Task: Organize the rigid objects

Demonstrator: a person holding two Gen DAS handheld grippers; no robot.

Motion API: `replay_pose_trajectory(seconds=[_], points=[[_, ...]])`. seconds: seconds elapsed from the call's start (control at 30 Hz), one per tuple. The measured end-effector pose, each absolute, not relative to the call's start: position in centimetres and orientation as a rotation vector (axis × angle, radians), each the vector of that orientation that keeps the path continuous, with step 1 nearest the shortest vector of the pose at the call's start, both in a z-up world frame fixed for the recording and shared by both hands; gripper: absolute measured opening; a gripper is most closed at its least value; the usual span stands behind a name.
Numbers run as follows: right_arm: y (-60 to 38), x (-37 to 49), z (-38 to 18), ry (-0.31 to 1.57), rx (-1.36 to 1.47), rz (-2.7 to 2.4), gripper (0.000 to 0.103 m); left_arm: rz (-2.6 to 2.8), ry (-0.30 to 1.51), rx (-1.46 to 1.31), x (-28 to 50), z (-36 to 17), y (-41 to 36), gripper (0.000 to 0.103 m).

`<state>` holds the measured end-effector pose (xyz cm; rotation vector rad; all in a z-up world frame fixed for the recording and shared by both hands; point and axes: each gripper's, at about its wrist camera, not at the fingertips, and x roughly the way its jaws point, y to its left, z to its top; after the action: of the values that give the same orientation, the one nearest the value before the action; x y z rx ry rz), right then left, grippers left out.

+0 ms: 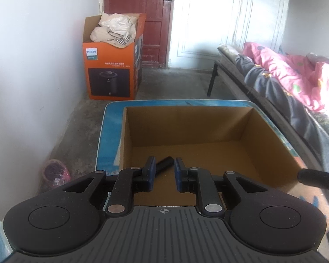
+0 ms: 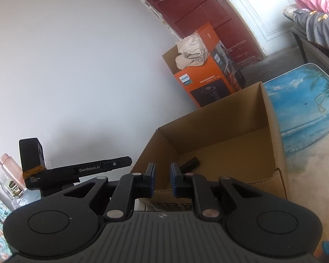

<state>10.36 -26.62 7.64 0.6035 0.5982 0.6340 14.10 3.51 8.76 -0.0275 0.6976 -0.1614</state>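
Note:
An open brown cardboard box (image 1: 272, 144) stands on a table with a blue beach print (image 1: 109, 140). A short black cylinder (image 1: 165, 164) lies alone on the box floor, near the front wall; the right wrist view also shows the cylinder (image 2: 189, 163). My left gripper (image 1: 165, 161) hovers over the box's near edge, shut, with nothing between its blue pads (image 1: 151, 164). My right gripper (image 2: 162, 166) is shut and empty too, just outside the box's (image 2: 274, 135) near corner. The left gripper's body (image 2: 81, 171) shows from the side at the left of that view.
An orange appliance carton (image 1: 108, 72) stuffed with cloth stands on the floor by a red door (image 1: 142, 0). A bed with a pink blanket (image 1: 291, 74) runs along the right. Bottles (image 2: 7, 175) stand at the left. A pink object (image 1: 54, 173) lies on the floor.

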Motion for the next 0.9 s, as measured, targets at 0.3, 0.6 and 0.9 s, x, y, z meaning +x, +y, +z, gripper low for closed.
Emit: replay_pose_trajectory(seconds=[0.3,0.6,0.9], points=[[-27.4,7.2,8.5,0.566,0.592,0.618,0.016,-0.136,0.701,-0.075,10.8,7.8,4.9,0.022],[-28.6,3.5,7.0,0.638,0.551,0.551,0.016,-0.141,0.729,-0.147,8.0,6.0,6.0,0.031],[-30.3,0.5,6.7,0.654,0.555,0.484,0.017,-0.196,0.698,-0.159,6.1,6.3,5.2,0.049]])
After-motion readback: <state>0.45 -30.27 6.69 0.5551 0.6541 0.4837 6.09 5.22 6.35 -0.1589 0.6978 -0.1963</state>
